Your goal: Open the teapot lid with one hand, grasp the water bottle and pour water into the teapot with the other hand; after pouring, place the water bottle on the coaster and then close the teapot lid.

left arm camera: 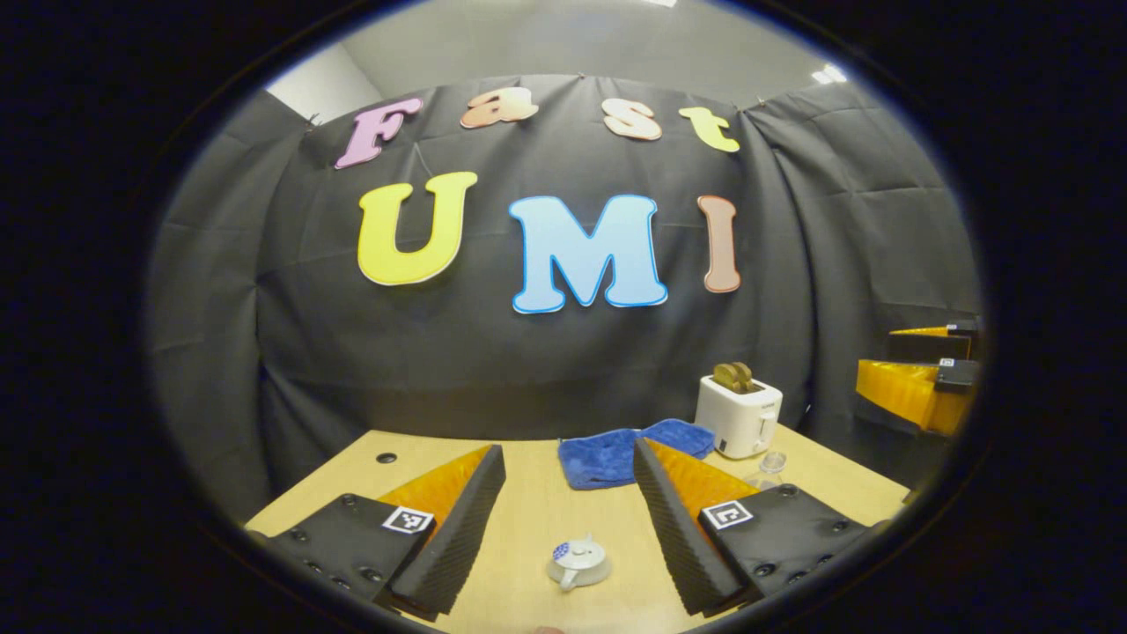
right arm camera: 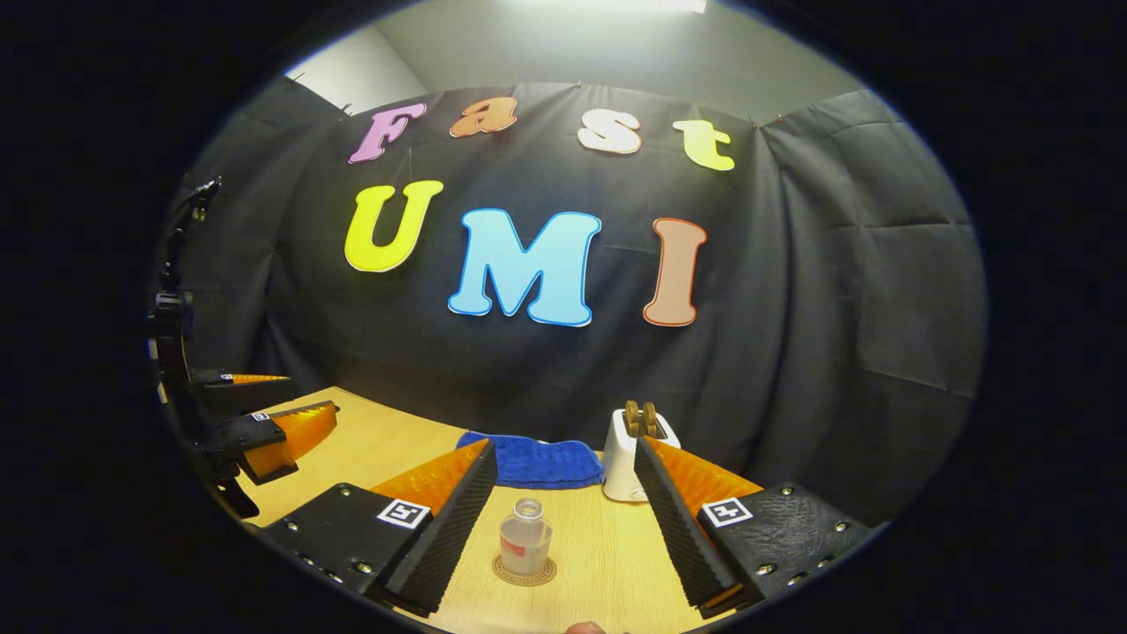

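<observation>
While both claws hover above the wooden worktop [left arm camera: 528,519], neither one holds anything. Left claw [left arm camera: 568,528]: fingers set wide apart, with the teapot [left arm camera: 578,562] standing on the worktop between them, lid seated on the pot (spout side not resolvable). Right claw [right arm camera: 563,537]: fingers also spread wide, with the water bottle [right arm camera: 525,539] standing upright between them, clear of both fingers. The bottle is uncapped, carries a small red label too blurred to read, and rests on the round coaster [right arm camera: 525,572].

Positions relative to the white toaster [right arm camera: 627,458]: the blue cloth [right arm camera: 533,461] lies just beside it on the worktop; the bottle stands in front of it, nearer the camera. In the left claw view the teapot sits well in front of the toaster. Each claw bears square black-and-white marker tags [left arm camera: 408,519]; no brand lettering is legible on any item.
</observation>
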`<state>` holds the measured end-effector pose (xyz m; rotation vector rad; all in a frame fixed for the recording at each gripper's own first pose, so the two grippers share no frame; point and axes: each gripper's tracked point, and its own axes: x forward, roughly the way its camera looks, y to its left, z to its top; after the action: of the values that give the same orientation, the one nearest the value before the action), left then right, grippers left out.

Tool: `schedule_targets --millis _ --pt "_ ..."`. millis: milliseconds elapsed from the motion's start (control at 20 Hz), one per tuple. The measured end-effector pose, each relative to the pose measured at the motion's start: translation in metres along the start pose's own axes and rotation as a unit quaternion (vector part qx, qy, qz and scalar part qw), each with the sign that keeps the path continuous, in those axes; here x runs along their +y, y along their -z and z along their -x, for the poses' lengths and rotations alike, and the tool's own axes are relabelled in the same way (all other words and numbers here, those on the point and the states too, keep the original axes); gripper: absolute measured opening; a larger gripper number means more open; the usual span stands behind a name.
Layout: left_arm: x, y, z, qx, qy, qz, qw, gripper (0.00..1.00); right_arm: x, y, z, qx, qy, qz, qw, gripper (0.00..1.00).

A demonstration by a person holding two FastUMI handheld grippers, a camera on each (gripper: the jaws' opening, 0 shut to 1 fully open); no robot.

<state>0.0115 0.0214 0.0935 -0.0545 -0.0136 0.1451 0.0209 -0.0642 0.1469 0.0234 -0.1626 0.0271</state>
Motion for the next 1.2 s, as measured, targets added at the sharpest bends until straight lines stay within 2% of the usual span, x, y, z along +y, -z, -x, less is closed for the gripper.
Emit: schedule_targets --millis 150,350,550,850,1200 --pt "0.007 -0.003 0.006 -0.004 -0.001 -0.013 1.000 0.98 0.005 -0.004 0.008 0.002 0.003 -0.018 1.000 0.96" --pt "-0.001 -0.005 0.014 -0.007 0.018 -0.006 1.000 0.99 -0.001 -0.009 0.023 0.001 0.025 -0.049 0.998 0.97" --pt "-0.012 -0.012 0.026 -0.010 0.031 -0.004 0.999 0.99 -0.015 -0.009 0.040 -0.001 0.039 -0.047 0.998 0.97" --pt "-0.039 -0.017 0.040 -0.013 0.011 0.000 1.000 0.98 -0.054 -0.008 0.059 -0.014 0.032 -0.037 0.999 0.96" --pt "-0.100 -0.024 0.057 -0.008 -0.018 0.032 0.999 0.98 -0.119 0.000 0.065 -0.024 0.005 -0.025 0.999 0.96"
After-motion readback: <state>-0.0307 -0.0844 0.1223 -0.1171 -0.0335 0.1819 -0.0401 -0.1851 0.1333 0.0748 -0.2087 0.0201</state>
